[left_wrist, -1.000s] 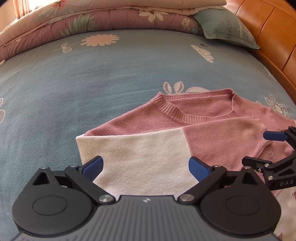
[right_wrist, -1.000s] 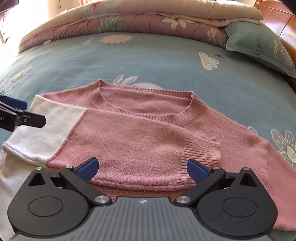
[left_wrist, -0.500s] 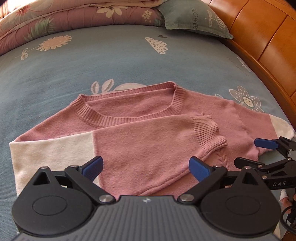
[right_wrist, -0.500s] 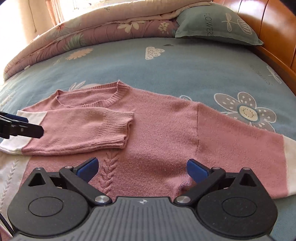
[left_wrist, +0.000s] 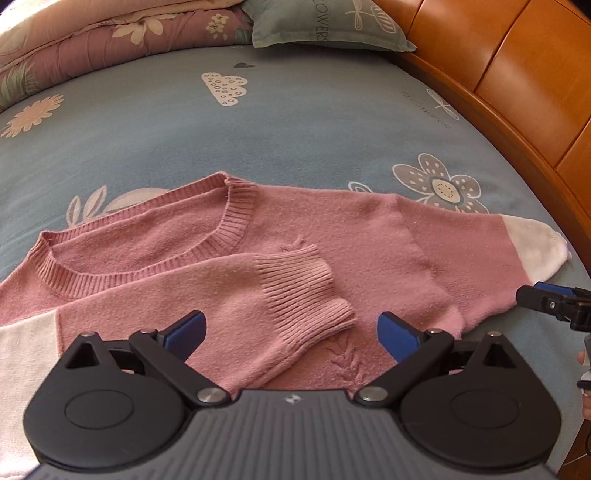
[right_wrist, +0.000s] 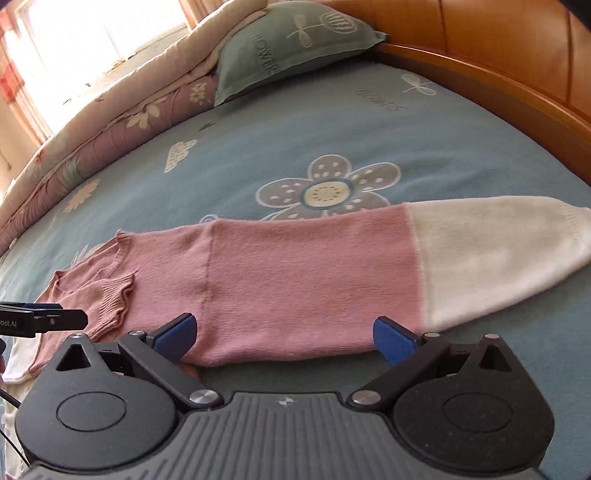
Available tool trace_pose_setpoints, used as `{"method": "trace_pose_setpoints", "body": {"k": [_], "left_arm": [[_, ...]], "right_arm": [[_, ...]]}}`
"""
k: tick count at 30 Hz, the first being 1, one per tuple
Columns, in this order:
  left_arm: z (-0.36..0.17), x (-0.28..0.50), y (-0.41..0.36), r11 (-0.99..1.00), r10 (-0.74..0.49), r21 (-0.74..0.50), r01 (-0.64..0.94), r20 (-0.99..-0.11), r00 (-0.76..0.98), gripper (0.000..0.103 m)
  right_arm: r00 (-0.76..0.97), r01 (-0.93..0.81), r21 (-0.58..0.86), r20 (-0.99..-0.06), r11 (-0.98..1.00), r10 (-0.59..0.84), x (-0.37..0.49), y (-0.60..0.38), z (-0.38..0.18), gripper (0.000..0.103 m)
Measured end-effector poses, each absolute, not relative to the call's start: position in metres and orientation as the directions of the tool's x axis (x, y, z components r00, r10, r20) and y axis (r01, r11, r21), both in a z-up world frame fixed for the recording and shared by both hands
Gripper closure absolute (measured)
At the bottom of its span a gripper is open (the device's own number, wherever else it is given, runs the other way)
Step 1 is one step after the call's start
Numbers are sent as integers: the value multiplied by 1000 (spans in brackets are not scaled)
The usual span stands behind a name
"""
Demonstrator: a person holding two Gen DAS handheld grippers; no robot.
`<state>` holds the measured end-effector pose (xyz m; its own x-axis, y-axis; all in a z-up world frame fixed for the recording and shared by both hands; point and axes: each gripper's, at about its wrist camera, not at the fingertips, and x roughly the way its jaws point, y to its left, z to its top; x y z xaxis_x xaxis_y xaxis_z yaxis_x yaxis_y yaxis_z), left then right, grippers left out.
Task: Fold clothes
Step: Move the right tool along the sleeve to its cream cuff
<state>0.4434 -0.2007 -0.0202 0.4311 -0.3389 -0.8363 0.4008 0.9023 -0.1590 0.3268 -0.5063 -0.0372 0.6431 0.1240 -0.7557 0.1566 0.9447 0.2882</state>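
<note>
The pink sweater [left_wrist: 332,236] lies flat on the blue flower-print bed sheet [left_wrist: 295,122], its neckline toward the folded quilt [left_wrist: 92,33]. One sleeve is folded across the chest, the ribbed cuff [left_wrist: 299,288] resting on the body. The other sleeve [right_wrist: 314,280] extends straight toward the wooden bed frame [left_wrist: 517,74], ending in a white section [right_wrist: 491,258].

Compared with one second earlier, both views have swung toward the frame side: the extended sleeve now fills the right wrist view, and the white panel has left the left view's centre.

Left gripper [left_wrist: 291,328]: fingers spread, nothing held, above the folded cuff. Right gripper [right_wrist: 284,336]: fingers spread, nothing held, straddling the extended sleeve's near edge.
</note>
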Motion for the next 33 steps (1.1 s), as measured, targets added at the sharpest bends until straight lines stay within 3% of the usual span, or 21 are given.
{"method": "trace_pose_setpoints", "body": {"k": [9, 33], "left_arm": [[-29, 439, -248, 869, -367, -154, 470, -838, 404, 4], [-32, 450, -284, 861, -388, -172, 478, -830, 401, 4]], "right_arm": [[690, 363, 389, -723, 847, 36, 292, -601, -46, 0], [803, 344, 505, -595, 792, 31, 342, -640, -61, 0]]}}
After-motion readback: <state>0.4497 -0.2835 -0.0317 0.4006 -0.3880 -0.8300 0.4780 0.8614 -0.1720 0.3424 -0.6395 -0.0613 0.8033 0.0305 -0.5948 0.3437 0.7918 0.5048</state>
